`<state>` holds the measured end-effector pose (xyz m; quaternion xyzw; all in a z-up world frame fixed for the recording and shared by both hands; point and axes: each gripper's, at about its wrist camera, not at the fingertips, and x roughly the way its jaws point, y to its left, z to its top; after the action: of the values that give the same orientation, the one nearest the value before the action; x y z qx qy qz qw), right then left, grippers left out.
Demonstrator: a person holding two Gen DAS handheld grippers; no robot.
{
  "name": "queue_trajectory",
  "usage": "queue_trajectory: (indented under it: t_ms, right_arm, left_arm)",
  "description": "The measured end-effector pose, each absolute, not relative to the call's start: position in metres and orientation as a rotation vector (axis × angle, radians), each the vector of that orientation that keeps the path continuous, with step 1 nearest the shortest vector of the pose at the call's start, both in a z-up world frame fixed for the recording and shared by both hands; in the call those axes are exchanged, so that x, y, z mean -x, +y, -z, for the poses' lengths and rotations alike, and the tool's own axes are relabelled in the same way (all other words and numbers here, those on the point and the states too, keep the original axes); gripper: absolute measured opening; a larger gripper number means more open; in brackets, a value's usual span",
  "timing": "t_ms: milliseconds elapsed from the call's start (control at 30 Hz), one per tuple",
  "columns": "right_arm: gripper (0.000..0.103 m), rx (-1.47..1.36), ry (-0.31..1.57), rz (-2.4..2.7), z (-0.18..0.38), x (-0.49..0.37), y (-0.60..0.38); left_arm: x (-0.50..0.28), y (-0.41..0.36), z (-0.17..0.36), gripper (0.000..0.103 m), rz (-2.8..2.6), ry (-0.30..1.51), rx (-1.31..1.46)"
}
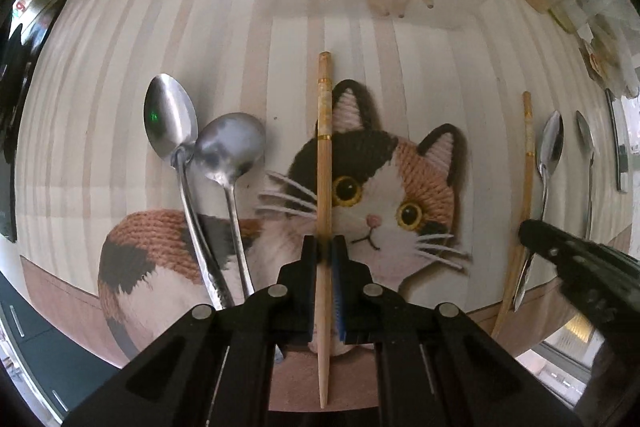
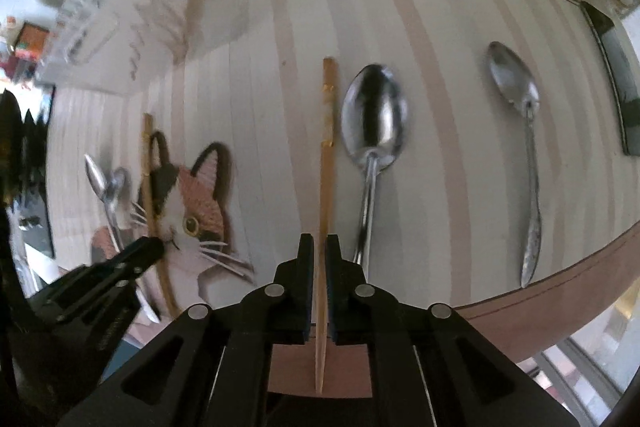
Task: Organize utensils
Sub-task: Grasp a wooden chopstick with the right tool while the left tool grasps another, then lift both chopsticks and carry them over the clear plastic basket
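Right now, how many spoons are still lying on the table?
4. Two overlap on the cat mat's left side: spoon one and spoon two. Two lie right of the right-hand chopstick: a wide spoon and a slimmer spoon. More may sit out of frame.

Right gripper (image 2: 319,247) fingers (image 2: 306,259) clamped on chopstick (image 2: 326,163), frame centre. Large spoon (image 2: 374,131) just right, second spoon (image 2: 520,131) further right, on striped surface (image 2: 248,7). Left gripper (image 2: 154,247) lower left over cat mat (image 2: 204,203).
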<state>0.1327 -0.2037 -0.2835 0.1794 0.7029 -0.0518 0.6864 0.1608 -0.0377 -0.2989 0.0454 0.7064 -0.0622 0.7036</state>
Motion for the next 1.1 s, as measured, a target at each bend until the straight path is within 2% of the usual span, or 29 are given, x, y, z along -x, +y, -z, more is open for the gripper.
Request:
queue_trajectory:
  t_ms: [300,533,733,900,1000,1100]
  right_arm:
    - [0.007,-0.196,1.578,0.089,0.277,-0.116,-0.171]
    - [0.006,-0.158,1.581,0.09,0.268,-0.107,-0.175]
    - [0.007,-0.158,1.582,0.097,0.285,-0.12,-0.157]
    - [0.007,-0.168,1.578,0.097,0.292,-0.124,-0.153]
    - [0.007,-0.233,1.565,0.101,0.286,-0.12,-0.162]
    - [0.006,-0.282,1.503,0.087,0.258,-0.119,-0.169]
  left_arm:
    - [-0.161,-0.044,0.305,0.005,0.133,1.563,-0.098]
    - [-0.16,-0.041,0.294,0.007,0.121,1.565,-0.084]
    - [-0.16,-0.039,0.295,0.008,0.115,1.562,-0.087]
    - [-0.159,-0.04,0.291,0.005,0.105,1.549,-0.091]
    - [-0.156,-0.042,0.266,0.004,0.108,1.476,-0.118]
    - [-0.158,-0.039,0.218,0.004,0.133,1.383,-0.104]
